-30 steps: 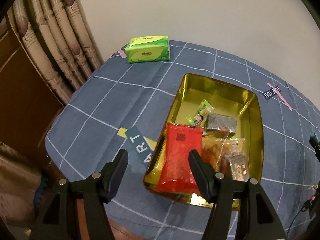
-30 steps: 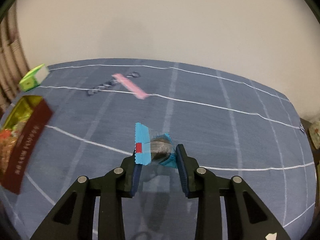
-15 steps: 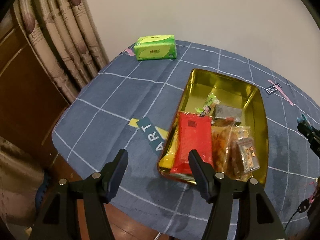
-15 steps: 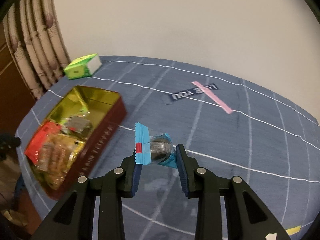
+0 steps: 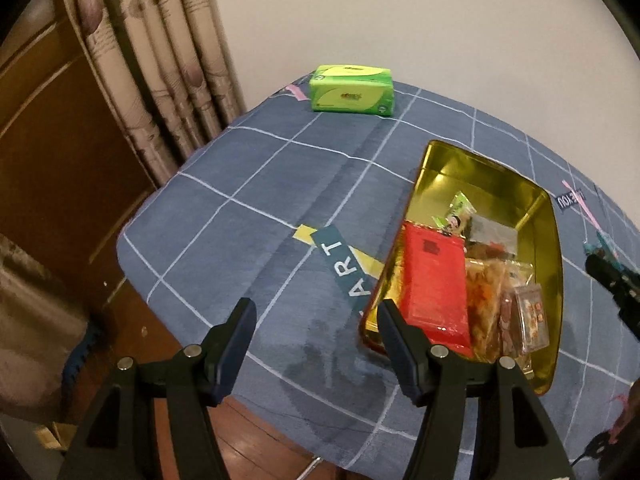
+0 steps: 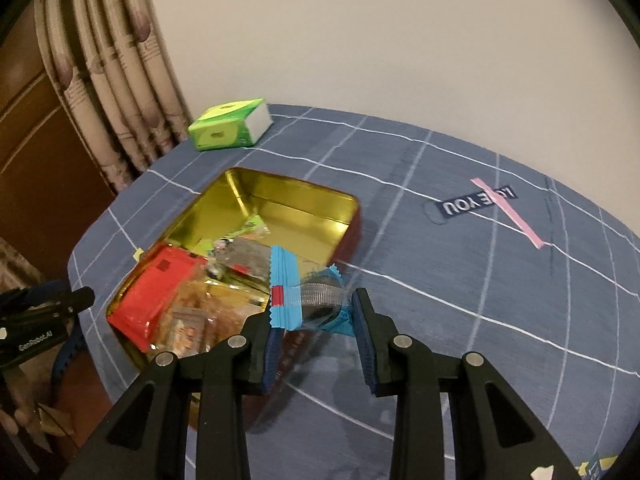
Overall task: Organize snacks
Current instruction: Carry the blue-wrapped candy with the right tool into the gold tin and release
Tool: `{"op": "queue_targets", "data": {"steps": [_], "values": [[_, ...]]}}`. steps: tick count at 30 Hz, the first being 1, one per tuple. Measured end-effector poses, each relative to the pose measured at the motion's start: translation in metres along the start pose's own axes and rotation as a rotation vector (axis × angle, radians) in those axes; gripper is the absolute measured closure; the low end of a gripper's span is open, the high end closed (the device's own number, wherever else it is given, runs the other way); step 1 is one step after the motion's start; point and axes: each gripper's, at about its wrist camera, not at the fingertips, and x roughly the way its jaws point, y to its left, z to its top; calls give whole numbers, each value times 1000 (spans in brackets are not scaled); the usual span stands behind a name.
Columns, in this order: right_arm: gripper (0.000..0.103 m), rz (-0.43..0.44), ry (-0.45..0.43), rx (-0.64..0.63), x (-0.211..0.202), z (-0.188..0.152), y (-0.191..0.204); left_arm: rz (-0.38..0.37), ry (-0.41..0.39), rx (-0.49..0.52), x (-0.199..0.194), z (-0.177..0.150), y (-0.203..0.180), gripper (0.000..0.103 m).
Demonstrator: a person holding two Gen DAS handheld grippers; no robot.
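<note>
One tin (image 5: 548, 240) — roughly six snacks (image 5: 434, 280) — one tissue pack (image 5: 352, 90)

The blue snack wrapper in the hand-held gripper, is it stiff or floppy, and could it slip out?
Probably floppy: the blue snack wrapper has thin crimped ends sticking out past the right hand-held gripper. It looks light. The shiny film may be slippery, though the jaws are shut on its middle, so it likely stays put.

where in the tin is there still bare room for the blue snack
The far half of the gold tin is bare, bordered by its far wall and the small green packet. The near half is crowded: red packet and clear wrapped snacks. The right gripper holds the blue-wrapped snack.
</note>
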Motion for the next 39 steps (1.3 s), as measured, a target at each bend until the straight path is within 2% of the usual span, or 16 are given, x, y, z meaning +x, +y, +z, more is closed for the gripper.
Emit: {"op": "queue_targets", "data": {"steps": [12,23,39], "values": [[73,14,43,-44,35,13,37,-2,14,-32,3,0,8,39],[71,-4,86,-27,56,12,36,-4,12,6,3,-1,-1,39],[70,5,89,-25,50,10,42,-26,18,21,2,-3,-6,39]]}}
